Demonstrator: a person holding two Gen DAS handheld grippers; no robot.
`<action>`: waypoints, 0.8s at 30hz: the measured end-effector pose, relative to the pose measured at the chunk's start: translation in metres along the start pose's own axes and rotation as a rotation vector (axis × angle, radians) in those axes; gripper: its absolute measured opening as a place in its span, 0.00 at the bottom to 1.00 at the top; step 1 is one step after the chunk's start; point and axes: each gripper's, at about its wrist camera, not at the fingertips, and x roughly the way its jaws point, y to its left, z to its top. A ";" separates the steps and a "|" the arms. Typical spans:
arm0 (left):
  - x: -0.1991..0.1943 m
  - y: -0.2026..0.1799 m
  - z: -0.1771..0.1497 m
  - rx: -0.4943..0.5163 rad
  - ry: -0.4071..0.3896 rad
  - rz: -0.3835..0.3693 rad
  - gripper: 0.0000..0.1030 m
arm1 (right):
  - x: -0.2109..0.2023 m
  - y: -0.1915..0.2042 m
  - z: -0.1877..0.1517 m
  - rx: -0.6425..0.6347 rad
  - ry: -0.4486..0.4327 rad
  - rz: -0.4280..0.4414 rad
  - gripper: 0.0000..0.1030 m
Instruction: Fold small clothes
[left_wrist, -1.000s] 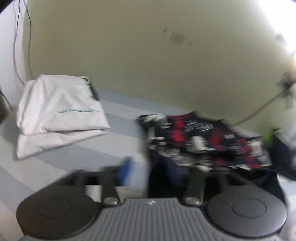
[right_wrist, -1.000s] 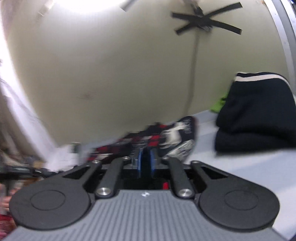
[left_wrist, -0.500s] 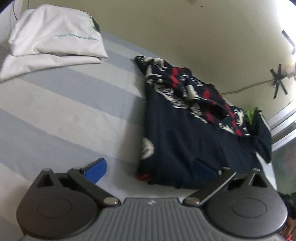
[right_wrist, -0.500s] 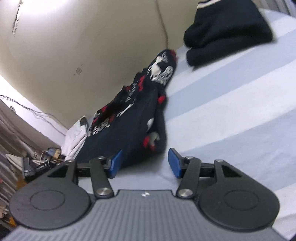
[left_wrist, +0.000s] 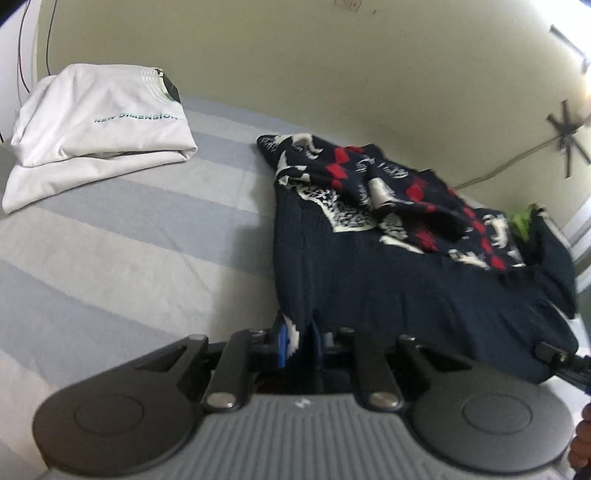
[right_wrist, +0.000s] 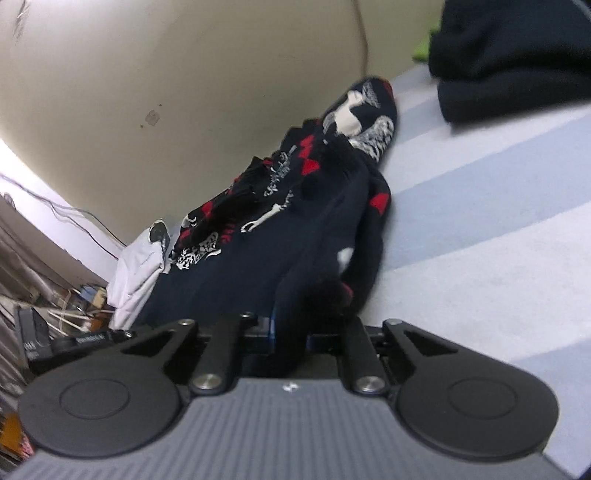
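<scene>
A dark navy garment with red and white patterns (left_wrist: 388, 266) lies stretched on the striped bed sheet (left_wrist: 129, 240), its patterned part bunched at the far end. My left gripper (left_wrist: 299, 343) is shut on the garment's near left corner. In the right wrist view the same garment (right_wrist: 280, 229) runs away from me, and my right gripper (right_wrist: 291, 332) is shut on its near right edge. The blue pads are mostly hidden by cloth.
A folded white T-shirt stack (left_wrist: 96, 125) sits at the far left, also in the right wrist view (right_wrist: 136, 273). A folded dark garment (right_wrist: 517, 55) lies at the far right. A beige wall (left_wrist: 332, 74) bounds the bed's far side. Clutter (right_wrist: 44, 325) lies beyond the bed's left edge.
Half a second ago both grippers were open at the garment's near edge. Both have closed on that edge.
</scene>
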 end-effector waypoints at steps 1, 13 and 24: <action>-0.008 0.000 -0.002 0.006 -0.005 -0.017 0.09 | -0.010 0.005 -0.002 -0.011 -0.008 0.010 0.14; -0.052 0.031 -0.048 0.082 0.049 -0.073 0.09 | -0.089 0.014 -0.057 -0.072 0.005 -0.033 0.08; -0.024 0.016 -0.016 0.156 -0.065 -0.022 0.57 | -0.061 0.008 -0.023 -0.200 -0.104 -0.131 0.55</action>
